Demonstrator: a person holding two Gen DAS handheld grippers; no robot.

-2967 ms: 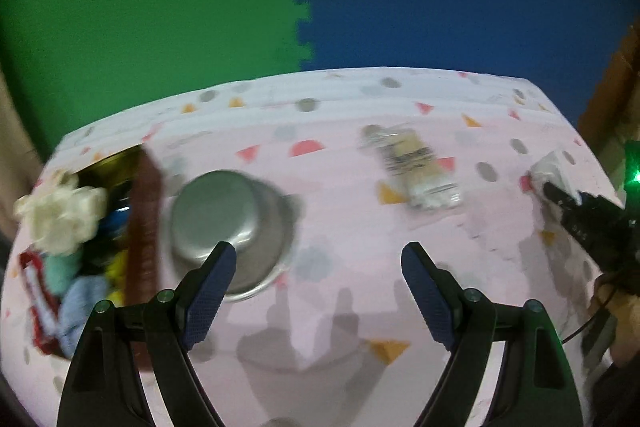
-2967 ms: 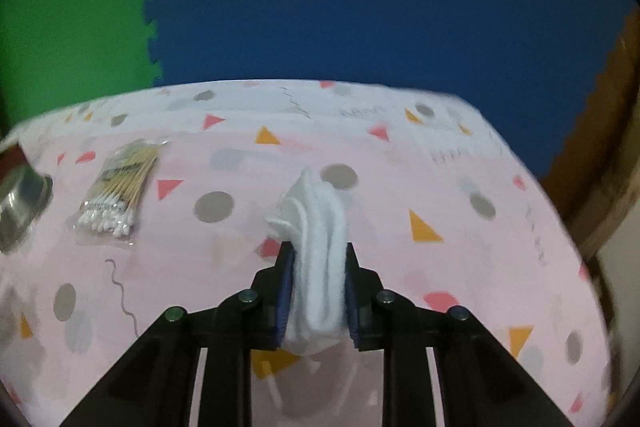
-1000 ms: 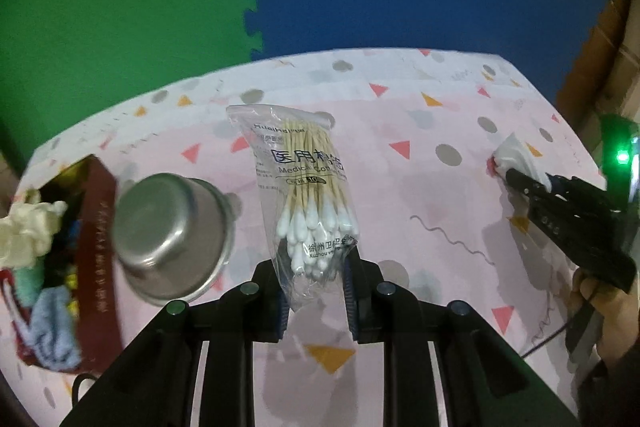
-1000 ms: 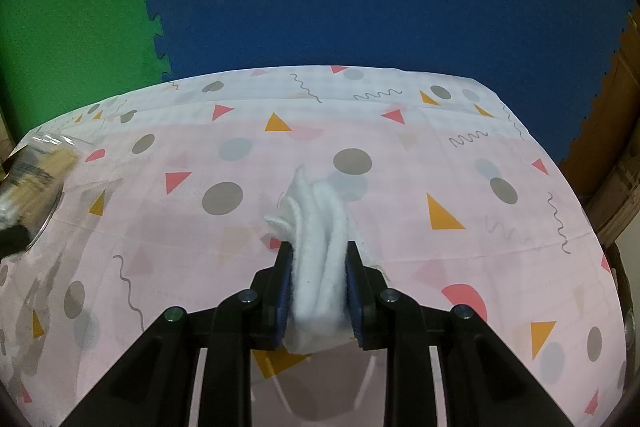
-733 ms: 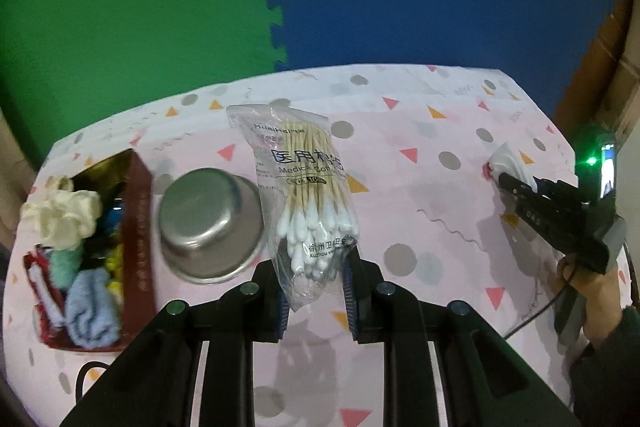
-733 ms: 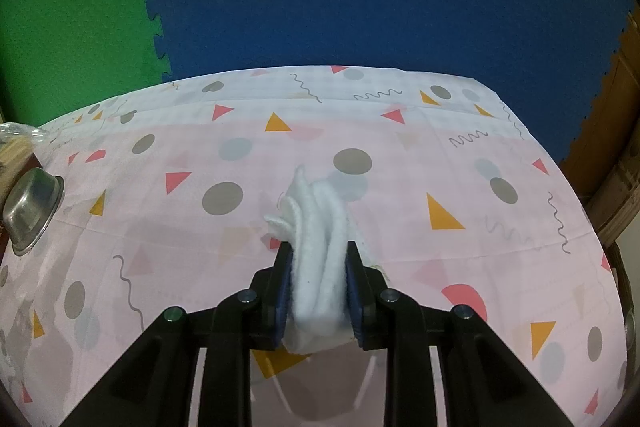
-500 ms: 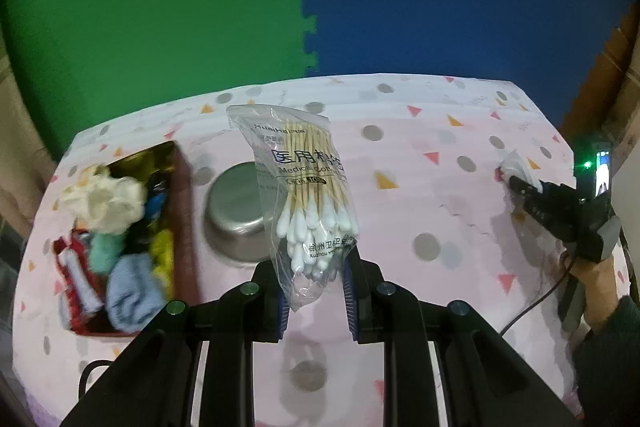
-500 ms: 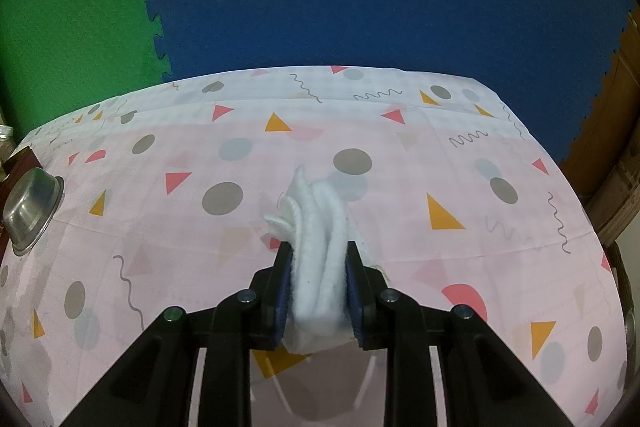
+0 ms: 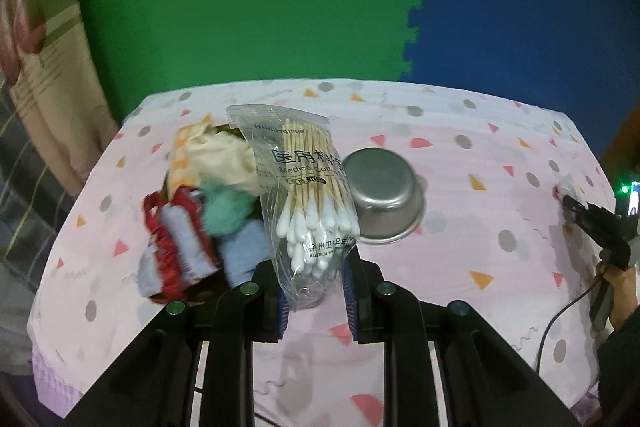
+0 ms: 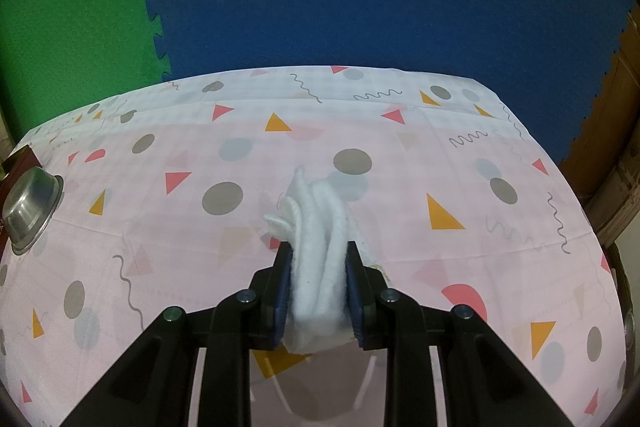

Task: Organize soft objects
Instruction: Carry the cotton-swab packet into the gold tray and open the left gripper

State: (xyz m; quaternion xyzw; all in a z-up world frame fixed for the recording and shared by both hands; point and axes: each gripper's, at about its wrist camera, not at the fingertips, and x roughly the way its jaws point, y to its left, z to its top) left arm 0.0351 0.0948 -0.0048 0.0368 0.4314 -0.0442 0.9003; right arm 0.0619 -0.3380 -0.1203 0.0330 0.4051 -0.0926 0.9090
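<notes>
Two soft things held, box on the far left.

Left wrist view: left gripper point(image 9: 314, 301) clenched on bag of cotton swabs point(image 9: 303, 203), long axis forward, just right of the box point(image 9: 188, 291). Right wrist view: right gripper point(image 10: 318, 293) clamped on white pads point(image 10: 318, 251), well apart from bowl point(image 10: 30, 213).

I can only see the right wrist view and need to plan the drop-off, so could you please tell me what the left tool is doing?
Observer: The left tool is shut on a clear bag of cotton swabs, held above the table.
Operator: Thank you. Where is the box for the soft things?
Observer: The box sits left of the steel bowl, just behind the swab bag.
Operator: Does it already hold anything?
Observer: Yes: a cream cloth, a teal piece and a light blue piece, among others.
</notes>
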